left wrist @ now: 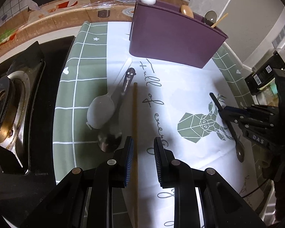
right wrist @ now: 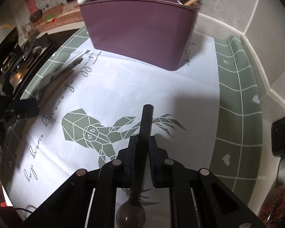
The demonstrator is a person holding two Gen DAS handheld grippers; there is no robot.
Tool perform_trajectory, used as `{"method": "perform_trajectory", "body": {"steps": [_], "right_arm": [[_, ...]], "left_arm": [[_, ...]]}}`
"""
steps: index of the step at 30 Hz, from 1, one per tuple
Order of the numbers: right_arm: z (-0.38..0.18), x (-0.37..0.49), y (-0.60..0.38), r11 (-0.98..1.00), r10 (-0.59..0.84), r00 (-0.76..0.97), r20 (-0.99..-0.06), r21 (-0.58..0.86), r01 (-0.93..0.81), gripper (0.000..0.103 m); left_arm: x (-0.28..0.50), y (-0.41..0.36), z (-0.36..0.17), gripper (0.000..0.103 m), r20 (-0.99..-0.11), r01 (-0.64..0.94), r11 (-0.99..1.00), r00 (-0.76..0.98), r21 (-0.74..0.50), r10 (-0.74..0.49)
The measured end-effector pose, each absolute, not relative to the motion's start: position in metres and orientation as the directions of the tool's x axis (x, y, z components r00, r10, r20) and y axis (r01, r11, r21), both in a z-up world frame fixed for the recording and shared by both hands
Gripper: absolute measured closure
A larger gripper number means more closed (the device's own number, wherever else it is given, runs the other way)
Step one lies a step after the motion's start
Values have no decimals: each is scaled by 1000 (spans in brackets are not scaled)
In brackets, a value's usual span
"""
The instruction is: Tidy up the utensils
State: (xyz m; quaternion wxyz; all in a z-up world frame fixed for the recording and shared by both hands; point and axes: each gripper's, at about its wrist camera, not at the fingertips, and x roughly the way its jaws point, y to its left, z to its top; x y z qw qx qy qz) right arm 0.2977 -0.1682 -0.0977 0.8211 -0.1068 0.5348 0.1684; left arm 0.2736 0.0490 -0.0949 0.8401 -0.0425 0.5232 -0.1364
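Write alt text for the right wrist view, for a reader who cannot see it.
The right tool is shut on a dark spoon, handle pointing forward toward a purple utensil holder that already holds several utensils. They are over a white and green tablecloth with a deer print, and more utensils lie at left.

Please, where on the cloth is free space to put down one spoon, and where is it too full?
Free: the white cloth between the purple holder and the deer print. Crowded: the left side, where the white spoon, metal spoon and wooden stick lie together at the left hand-held gripper.
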Motion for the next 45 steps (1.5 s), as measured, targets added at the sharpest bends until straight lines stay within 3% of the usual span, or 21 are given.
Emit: {"method": "perform_trajectory", "body": {"steps": [9,21,24,29,35,36,41,45], "right_arm": [[-62,280,-185,913,326,431,-841,162,-374,91],[-36,260,-189,913,375,530,-761,203,-354,92],[-31,255,-186,922,352,561,-749,174,-347,92],[-24,247,-185,921,357,575,-736,173,-349,92],[-13,233,-192,910,392,590,-706,202,-362,92],[-11,232,-194,908,399,594,-699,210,-363,99],[-2,227,-196,901,419,612,-671,227,-369,99],[-12,234,-191,888,425,543,-724,215,-407,98]], "left_arm": [[288,47,-101,80,-880,191,972,425,-140,-210],[301,24,-107,81,-898,168,984,424,-55,-122],[303,22,-108,97,-887,139,990,452,-37,-96],[281,23,-102,97,-849,116,991,514,-72,-122],[240,44,-57,97,-739,76,963,627,-257,-247],[236,47,-48,97,-721,77,959,644,-271,-256],[227,45,-20,97,-669,85,957,698,-277,-256],[224,45,-12,97,-664,82,956,703,-280,-255]]}}
